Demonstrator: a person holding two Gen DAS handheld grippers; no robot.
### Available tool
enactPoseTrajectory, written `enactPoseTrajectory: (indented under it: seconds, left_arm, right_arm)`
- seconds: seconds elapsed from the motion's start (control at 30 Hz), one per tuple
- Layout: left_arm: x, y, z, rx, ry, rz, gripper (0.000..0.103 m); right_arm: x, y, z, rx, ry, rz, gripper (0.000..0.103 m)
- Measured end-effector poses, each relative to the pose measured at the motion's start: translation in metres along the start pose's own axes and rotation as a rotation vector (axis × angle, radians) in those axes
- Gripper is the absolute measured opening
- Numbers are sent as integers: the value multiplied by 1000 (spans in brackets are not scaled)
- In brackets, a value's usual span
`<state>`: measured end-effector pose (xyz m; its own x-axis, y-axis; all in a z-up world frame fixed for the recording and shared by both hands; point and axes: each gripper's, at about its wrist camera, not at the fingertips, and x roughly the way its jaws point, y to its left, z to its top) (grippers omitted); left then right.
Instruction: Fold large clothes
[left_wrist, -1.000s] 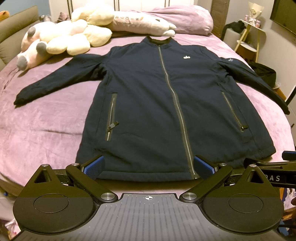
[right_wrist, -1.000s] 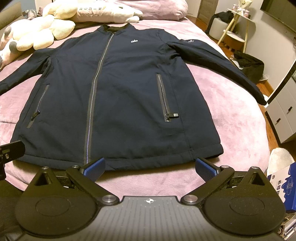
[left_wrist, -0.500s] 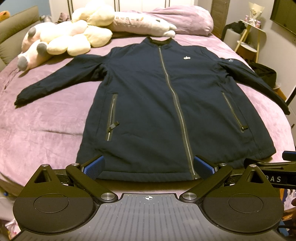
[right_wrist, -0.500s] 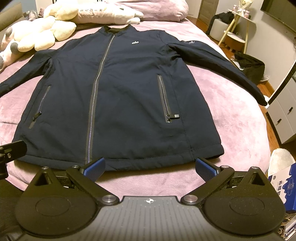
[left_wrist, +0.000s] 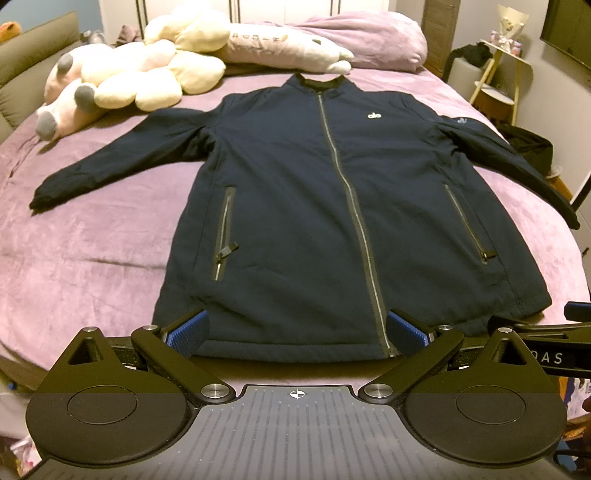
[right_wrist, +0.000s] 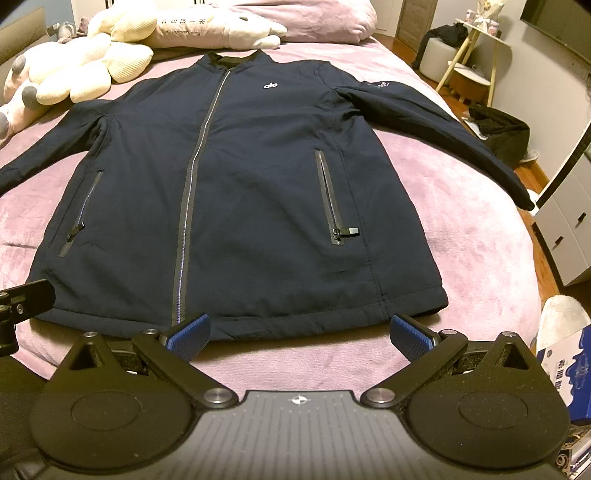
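Purple velvety cover is seen on the bed (left_wrist: 92, 251), on which the navy jacket (left_wrist: 332, 206) is laid flat, zipped, sleeves spread. Plush toys (left_wrist: 122, 85) are piled near its collar. At the hem, the left gripper (left_wrist: 295, 328) and right gripper (right_wrist: 297, 330) are held spread wide, grasping nothing.
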<state>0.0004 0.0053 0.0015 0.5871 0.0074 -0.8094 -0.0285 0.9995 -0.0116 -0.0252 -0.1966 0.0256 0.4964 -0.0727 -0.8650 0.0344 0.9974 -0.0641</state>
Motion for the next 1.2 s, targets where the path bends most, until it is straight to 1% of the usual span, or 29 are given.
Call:
enactPoseTrajectory:
  seconds: [1.2]
  left_arm:
    - [0, -1, -1, 0, 0, 2, 103]
  right_arm:
    - [0, 1, 1, 4, 7, 7, 103]
